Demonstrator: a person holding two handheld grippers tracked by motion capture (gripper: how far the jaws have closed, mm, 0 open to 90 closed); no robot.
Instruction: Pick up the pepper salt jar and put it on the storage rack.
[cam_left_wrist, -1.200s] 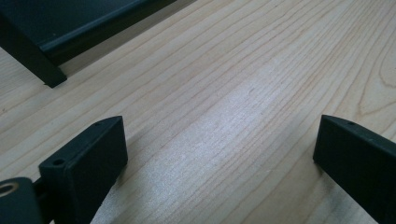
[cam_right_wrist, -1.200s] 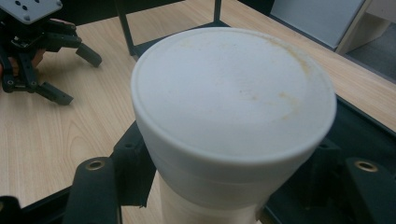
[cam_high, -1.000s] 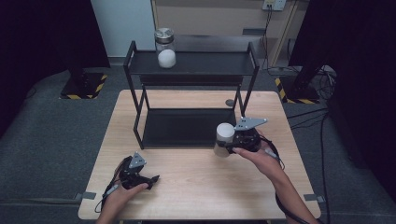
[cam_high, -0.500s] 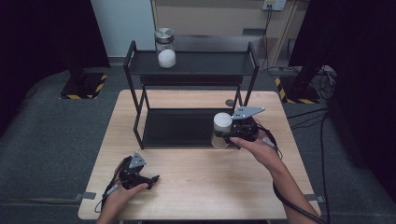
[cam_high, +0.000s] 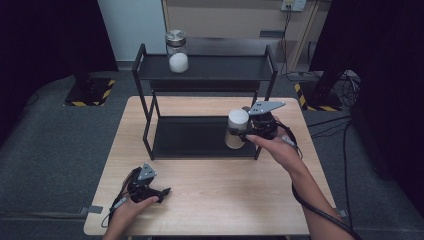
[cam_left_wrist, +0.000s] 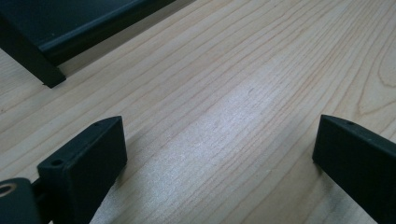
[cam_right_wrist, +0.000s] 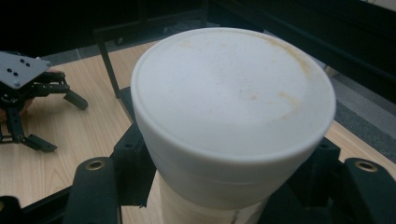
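Observation:
A jar with a white lid hangs in the air at the right end of the black two-tier shelf, over its lower tier. My right gripper is shut on this jar just below the lid, whose top carries faint brownish stains. On the shelf's top tier stands a second glass jar with a metal lid and white contents. My left gripper rests on the wooden table near its front left, jaws open with bare wood between them.
The shelf's lower tier is a bare black tray. A shelf foot sits close ahead of the left gripper. Cables trail off the table's right side. Grey floor surrounds the table.
My right gripper has lifted the white-lidded jar upward and slightly toward the shelf. The left gripper has stayed put.

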